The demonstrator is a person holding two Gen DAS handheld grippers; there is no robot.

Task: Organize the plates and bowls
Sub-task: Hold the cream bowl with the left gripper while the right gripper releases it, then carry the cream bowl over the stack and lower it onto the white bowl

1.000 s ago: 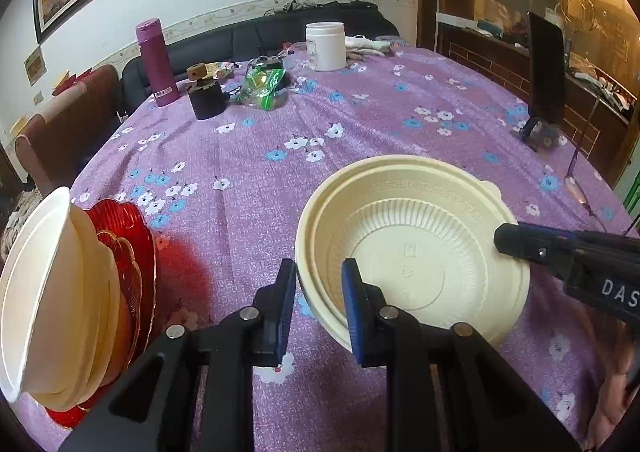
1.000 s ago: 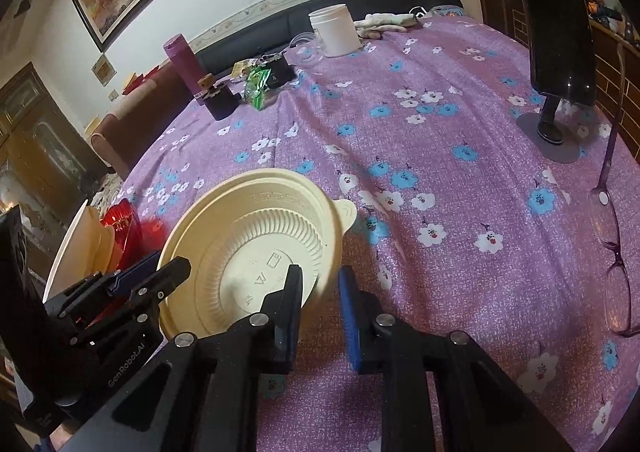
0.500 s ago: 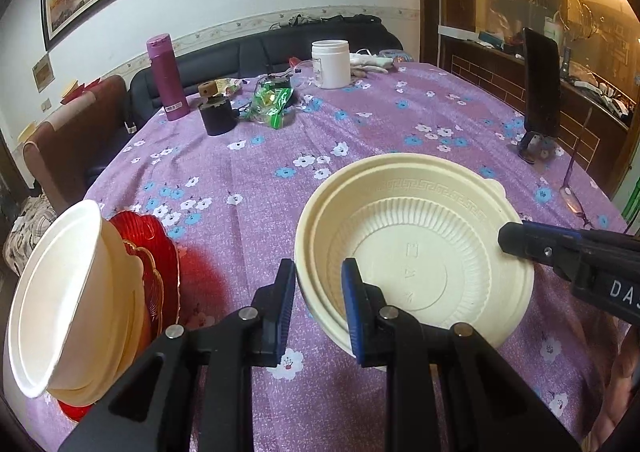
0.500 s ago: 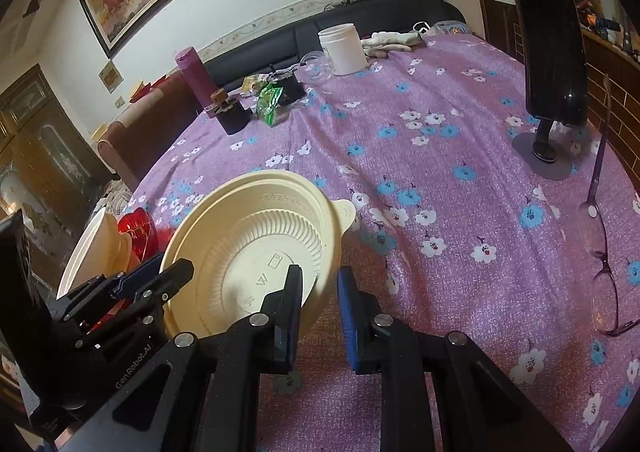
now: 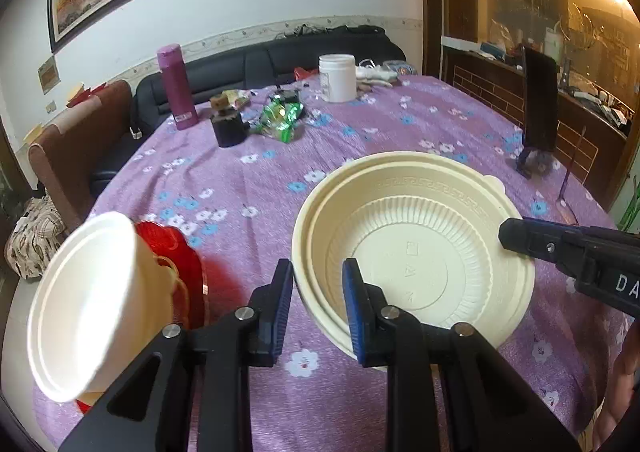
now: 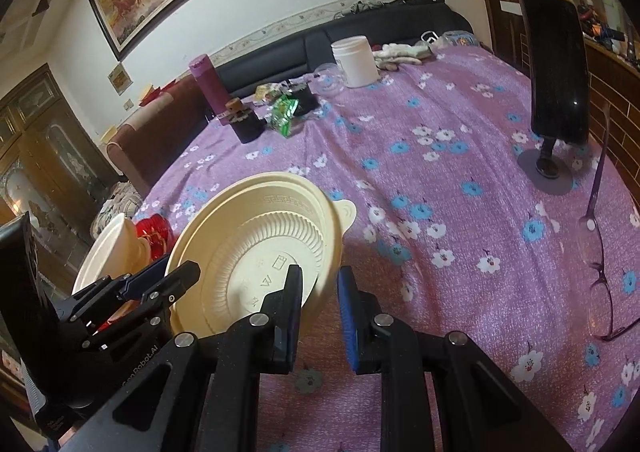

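Through my left camera, my left gripper [image 5: 316,306] is pinching the near left rim of the cream bowls [image 5: 416,252], one finger outside the wall and one inside, pads pressed on it. The bowls are nested, tilted, and held above the purple cloth [image 5: 360,140]. At the right, my right gripper [image 5: 516,238] is reaching in and clamping the opposite rim. To my left, a white bowl [image 5: 84,308] is leaning on its side against red plates [image 5: 180,260], near the table's edge. Farther back, a maroon flask [image 5: 176,86], a white jar [image 5: 338,78] and a green wrapper [image 5: 282,118] are standing or lying well apart from the bowls.

Through my right camera, my right gripper [image 6: 318,306] is gripping the near rim of the cream bowls [image 6: 256,252], its fingers narrowly parted with the wall between them. My left gripper [image 6: 176,276] is holding the far left rim. Beyond it, the white bowl [image 6: 110,248] and red plates [image 6: 154,232] are sitting at the table's edge. A black stand [image 6: 556,76] is standing on the cloth [image 6: 440,172] at the right, with glasses [image 6: 600,244] lying just beside it.
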